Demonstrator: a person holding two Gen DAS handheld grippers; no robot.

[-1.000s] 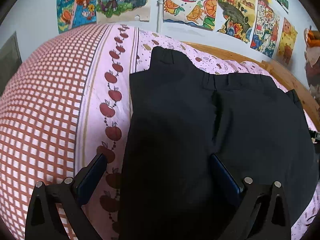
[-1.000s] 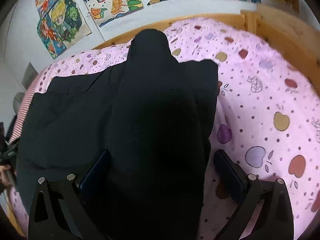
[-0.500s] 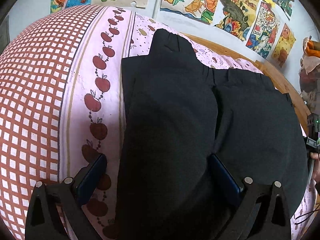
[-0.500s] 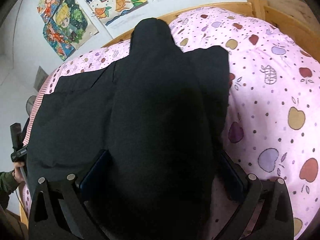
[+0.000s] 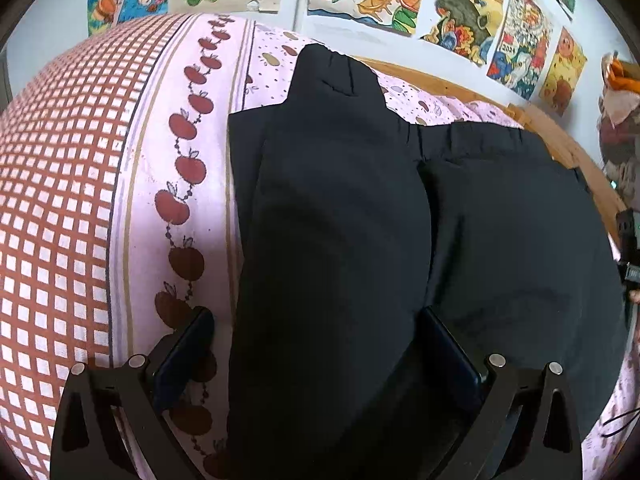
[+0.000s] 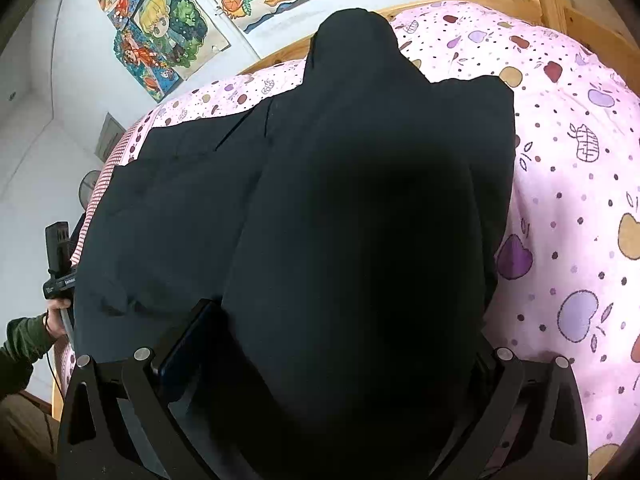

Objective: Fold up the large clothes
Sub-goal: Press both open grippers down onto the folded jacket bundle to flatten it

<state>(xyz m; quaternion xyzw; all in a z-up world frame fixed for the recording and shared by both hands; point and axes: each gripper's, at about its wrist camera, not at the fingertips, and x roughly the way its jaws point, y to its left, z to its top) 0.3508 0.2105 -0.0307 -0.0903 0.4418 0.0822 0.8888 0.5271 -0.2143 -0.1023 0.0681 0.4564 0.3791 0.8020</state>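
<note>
A large pair of black trousers [image 5: 500, 216] lies folded on the bed, its elastic waistband toward the wall. My left gripper [image 5: 316, 340] stands with its jaws wide apart, and a raised fold of the black cloth [image 5: 336, 240] runs between the fingers. My right gripper [image 6: 340, 340] also has its jaws wide apart, with another raised fold of the trousers [image 6: 360, 200] between them. That cloth hides the right finger of the right gripper. The left gripper also shows in the right wrist view [image 6: 58, 256], at the far left edge.
The bed sheet is pink with apple prints [image 6: 580, 160] and a red-checked band [image 5: 60, 200] on the left. A wooden bed frame [image 5: 568, 140] runs along the wall. Colourful posters [image 5: 440, 4] hang above it.
Both grippers have shifted slightly with the cloth; the folds stay between the jaws. The views have tilted a little, showing more of the wall than half a second ago.
</note>
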